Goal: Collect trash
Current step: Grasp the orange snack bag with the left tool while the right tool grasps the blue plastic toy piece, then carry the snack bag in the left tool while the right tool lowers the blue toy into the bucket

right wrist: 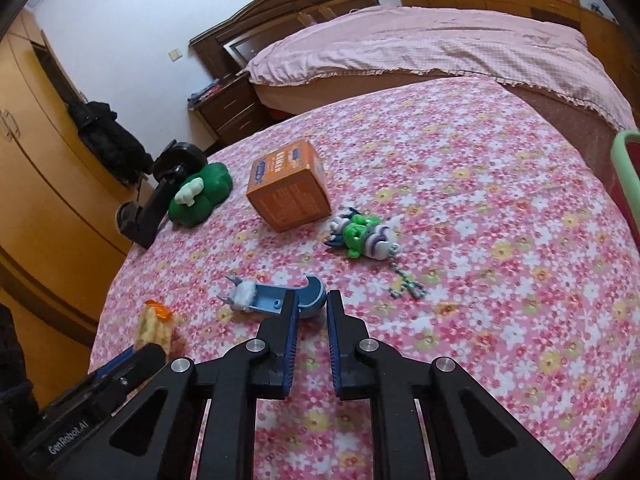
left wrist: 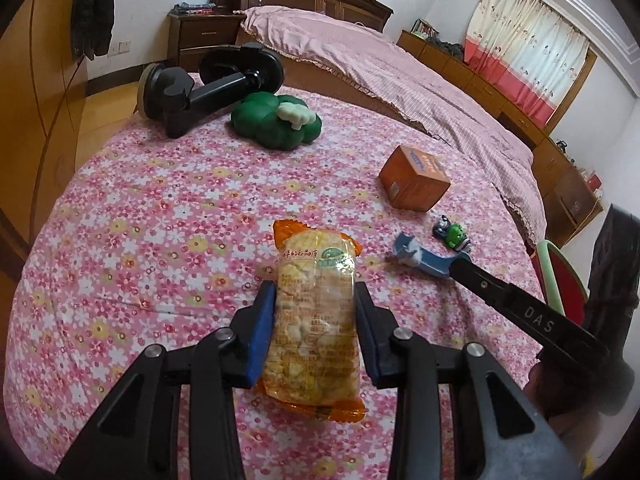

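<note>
Two-handed trash collection on a table (left wrist: 132, 208) draped in pink flowered cloth. The left gripper (left wrist: 315, 300) is closed on a snack packet (left wrist: 314, 316), its blue pads pressing the crinkled clear-and-orange wrapper from both sides; the packet lies lengthwise between the fingers, pointing toward 12 o'clock in the left wrist view. The right gripper (right wrist: 313, 300) has its jaws drawn nearly together, their tips pinching the curved rim of a blue plastic scrap (right wrist: 276, 302), a hard, scoop-shaped piece with a whitish tuft at its far end, seen at 10 o'clock of those tips. Judged from this, both pickups are at the grasp stage and nothing has yet been carried off; no bin is in view. Left on the cloth: a matte orange cardboard box (right wrist: 288, 190) at 12 o'clock, a glossy green toy figure (right wrist: 362, 234) with a bead chain at 1 o'clock, a rounded green foam toy (right wrist: 200, 196) and a black plastic holder (right wrist: 160, 196) at 10 o'clock. Which of these count as trash cannot be told.
</note>
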The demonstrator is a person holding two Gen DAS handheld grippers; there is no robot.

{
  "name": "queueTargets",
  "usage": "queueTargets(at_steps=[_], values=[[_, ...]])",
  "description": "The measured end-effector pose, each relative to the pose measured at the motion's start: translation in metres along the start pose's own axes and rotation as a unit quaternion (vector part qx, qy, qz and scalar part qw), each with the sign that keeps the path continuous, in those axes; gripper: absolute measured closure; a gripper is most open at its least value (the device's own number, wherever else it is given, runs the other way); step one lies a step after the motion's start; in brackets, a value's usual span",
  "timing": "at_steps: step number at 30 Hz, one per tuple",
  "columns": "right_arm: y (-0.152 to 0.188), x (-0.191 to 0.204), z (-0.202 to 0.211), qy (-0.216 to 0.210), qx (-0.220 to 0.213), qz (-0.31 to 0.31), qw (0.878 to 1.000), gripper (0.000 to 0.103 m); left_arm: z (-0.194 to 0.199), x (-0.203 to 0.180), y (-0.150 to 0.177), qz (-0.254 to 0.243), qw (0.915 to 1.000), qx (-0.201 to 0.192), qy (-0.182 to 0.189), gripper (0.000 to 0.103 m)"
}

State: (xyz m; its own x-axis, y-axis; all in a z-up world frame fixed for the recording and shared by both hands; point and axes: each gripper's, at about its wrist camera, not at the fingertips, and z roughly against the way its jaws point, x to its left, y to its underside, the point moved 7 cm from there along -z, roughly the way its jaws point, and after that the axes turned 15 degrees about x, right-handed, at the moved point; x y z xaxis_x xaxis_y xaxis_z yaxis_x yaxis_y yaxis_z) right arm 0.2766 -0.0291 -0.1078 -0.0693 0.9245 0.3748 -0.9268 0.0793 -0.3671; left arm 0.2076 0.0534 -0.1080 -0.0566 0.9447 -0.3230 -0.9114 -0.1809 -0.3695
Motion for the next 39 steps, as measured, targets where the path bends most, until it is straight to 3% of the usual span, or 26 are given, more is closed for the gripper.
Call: queueTargets(at_steps=[7,21,39], values=[[0.017,-0.023,0.030,-0.010,-0.015,-0.032,0.999,0.089,0.010,-0.014,0.005,-0.009,0.9999,-0.005,0.009,0.064],[0.035,-0.078,0.119,0.014,-0.105,-0.086,0.991,0.089,0.016,-0.077,0.012,-0.060,0.9971,0.001,0.047,0.064],[0.060,-0.183,0.195,0.061,-0.185,-0.192,0.962,0.089,0.003,-0.192,0.011,-0.158,0.9837,0.019,0.084,0.064]])
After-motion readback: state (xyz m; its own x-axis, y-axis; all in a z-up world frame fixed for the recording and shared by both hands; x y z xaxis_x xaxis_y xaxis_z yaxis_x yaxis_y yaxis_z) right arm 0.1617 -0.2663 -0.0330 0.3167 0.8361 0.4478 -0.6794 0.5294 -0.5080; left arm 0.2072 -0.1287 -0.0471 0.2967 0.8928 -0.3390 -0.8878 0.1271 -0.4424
